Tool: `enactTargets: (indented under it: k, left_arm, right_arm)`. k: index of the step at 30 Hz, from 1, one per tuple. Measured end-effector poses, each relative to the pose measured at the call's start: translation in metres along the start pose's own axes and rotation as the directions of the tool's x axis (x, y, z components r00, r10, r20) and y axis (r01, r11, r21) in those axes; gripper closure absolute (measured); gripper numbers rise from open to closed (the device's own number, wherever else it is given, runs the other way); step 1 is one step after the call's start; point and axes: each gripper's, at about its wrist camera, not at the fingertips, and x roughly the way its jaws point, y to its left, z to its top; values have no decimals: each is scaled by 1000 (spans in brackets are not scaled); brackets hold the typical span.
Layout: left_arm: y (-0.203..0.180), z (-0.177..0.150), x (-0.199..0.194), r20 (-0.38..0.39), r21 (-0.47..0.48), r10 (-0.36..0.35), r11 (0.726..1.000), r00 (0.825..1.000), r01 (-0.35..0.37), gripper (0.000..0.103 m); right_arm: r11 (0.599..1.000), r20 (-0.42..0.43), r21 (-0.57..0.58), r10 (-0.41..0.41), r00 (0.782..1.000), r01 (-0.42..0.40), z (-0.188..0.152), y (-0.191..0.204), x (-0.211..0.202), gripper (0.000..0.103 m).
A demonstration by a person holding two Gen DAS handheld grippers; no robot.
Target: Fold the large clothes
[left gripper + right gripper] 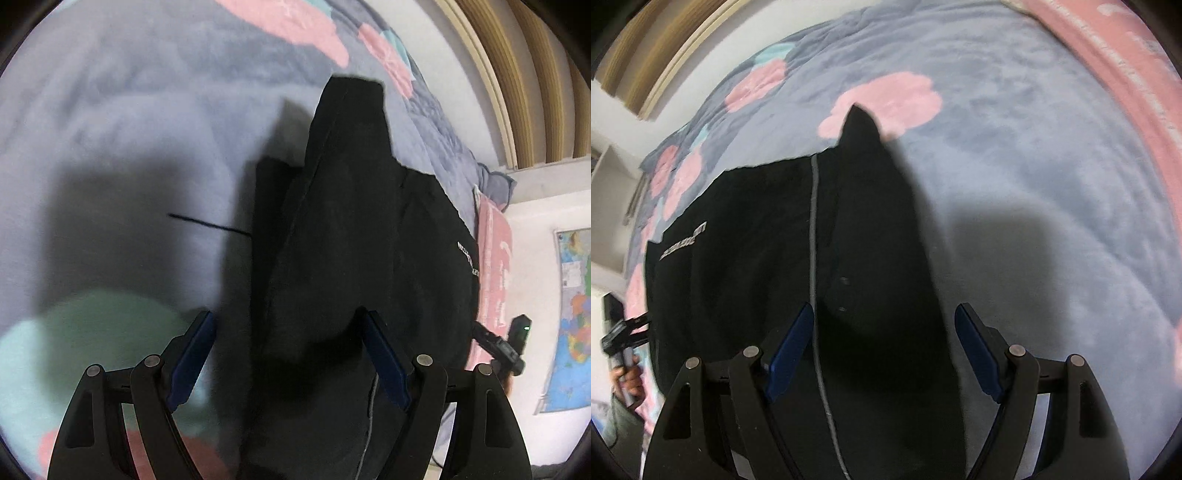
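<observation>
Left wrist view: black garment [351,229] spread on the bed [129,140], running from 6 o'clock up to a narrow peak near 12 o'clock; matte, soft cloth with a folded flap along its 9 o'clock edge and small white lettering toward 3 o'clock. Thin dark cord [208,224] poking out at 9 o'clock onto the plush grey-blue blanket with pink and mint patches. Left hand-held gripper [288,350] at 6 o'clock, blue pads spread wide over the cloth, nothing pinched. At 3 o'clock, a wall map [574,317] and wooden slats [532,81] higher up.

Right wrist view: same black garment [757,258] filling 6 to 9 o'clock, a pointed sleeve-like tip reaching 12 o'clock over a pink flower; pale grey drawcord [813,258] running straight down its middle. Right hand-held gripper [884,350] also spread wide above the garment's edge, gripping nothing. Fleecy blanket [1034,166] from 12 to 4 o'clock, blurred. At 9 o'clock, a person's hand [629,380] holding the other tool.
</observation>
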Motion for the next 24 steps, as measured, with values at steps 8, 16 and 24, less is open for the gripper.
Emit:
enactTargets:
  k: [8,16,24]
  left_arm:
    - [-8,7,47,-85,-31,-104,994,991,102,22]
    - [-37,5,38,-120,72,-176,980,977,186,59]
    - [-28,8,78,-170,-19,-199,980,965,199,34]
  right_arm:
    - [988,-93,96,126,988,-117,15,-17,57,6]
    - [963,-107,26,269,957,-268,18,1,59,46]
    - [957,-210,28,289,934,-289,21,5,88,19]
